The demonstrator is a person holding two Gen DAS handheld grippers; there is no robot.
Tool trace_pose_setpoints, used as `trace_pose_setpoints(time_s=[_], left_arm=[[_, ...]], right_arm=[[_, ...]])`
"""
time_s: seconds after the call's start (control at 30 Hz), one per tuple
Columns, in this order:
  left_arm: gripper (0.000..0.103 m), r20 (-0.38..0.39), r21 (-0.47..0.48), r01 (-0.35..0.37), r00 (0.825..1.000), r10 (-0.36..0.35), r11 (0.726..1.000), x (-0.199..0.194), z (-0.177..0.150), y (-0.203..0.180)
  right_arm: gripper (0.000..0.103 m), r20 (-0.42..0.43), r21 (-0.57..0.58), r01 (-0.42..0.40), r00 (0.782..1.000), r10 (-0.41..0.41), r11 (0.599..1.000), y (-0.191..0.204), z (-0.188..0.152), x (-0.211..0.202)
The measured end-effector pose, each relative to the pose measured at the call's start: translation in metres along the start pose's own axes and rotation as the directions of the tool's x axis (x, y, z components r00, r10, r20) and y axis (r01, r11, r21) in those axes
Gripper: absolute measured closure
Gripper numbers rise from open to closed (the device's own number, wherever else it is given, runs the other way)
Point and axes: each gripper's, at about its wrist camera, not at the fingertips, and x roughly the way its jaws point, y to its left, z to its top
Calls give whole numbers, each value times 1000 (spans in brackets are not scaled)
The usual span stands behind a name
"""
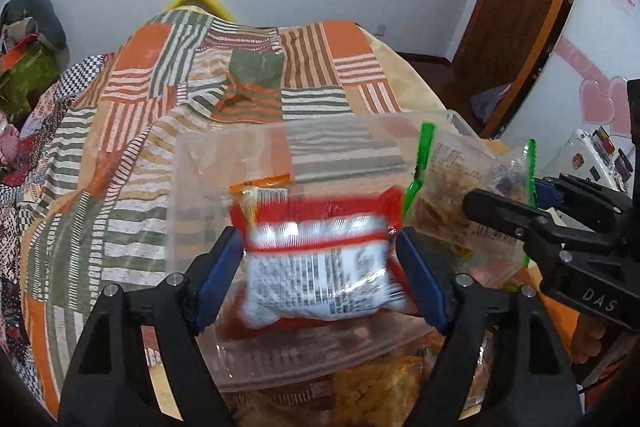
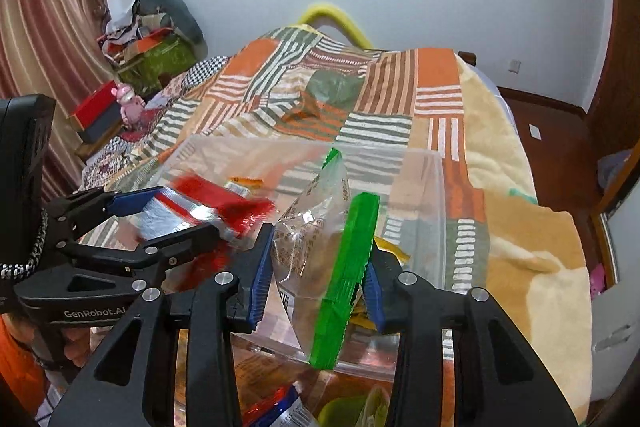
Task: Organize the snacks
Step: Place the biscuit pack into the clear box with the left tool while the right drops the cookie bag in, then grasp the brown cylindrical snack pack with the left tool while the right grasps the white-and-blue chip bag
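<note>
- Left wrist view: the left gripper (image 1: 320, 263) clamps a red-and-white snack packet (image 1: 320, 267) between its blue pads, holding it over a clear plastic bin (image 1: 208, 163) on the striped patchwork blanket (image 1: 132, 115). An orange sachet (image 1: 260, 183) lies inside the bin. To the right, the right gripper (image 1: 504, 211) carries a clear bag (image 1: 460, 187) with green edges.
- Right wrist view: the right gripper (image 2: 316, 275) has the green-edged clear bag (image 2: 316, 239) between its narrow-set pads, above the bin (image 2: 436, 211). The left gripper (image 2: 168, 215), at left, grips the red packet (image 2: 208, 203).

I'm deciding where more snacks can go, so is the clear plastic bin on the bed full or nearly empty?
Nearly empty. Through the clear bin only a small orange packet shows on its floor; the bedspread pattern shows through elsewhere.
</note>
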Motion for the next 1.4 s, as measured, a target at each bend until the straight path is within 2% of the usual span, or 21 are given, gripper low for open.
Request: trace_pose_setpoints(time_s=[0.2, 0.37, 0.67, 0.93, 1.1, 1.23, 1.4], left_arm=[[20, 7, 28, -4, 1000, 4, 1000, -11, -3, -6], [18, 51, 23, 5, 999, -7, 1000, -40, -5, -4], [13, 100, 32, -29, 995, 26, 999, -95, -25, 10], [13, 38, 32, -91, 995, 89, 995, -102, -68, 33], [13, -33, 4, -69, 997, 69, 998, -92, -103, 46], [17, -72, 8, -38, 997, 39, 999, -84, -124, 47], [22, -100, 7, -46, 994, 47, 999, -69, -136, 46]], right_arm=[[57, 19, -11, 15, 1000, -15, 1000, 0, -2, -11], [54, 69, -11, 16, 997, -15, 1000, 0, -3, -36], [45, 152, -22, 27, 988, -23, 999, 4, -18, -81], [38, 140, -17, 39, 990, -36, 999, 3, -45, -91], [32, 95, -3, 43, 995, -42, 999, -1, -69, -84], [28, 49, 31, 36, 998, -37, 999, -7, -86, -77], [24, 0, 70, 3, 1000, -3, 998, -10, -103, -73]])
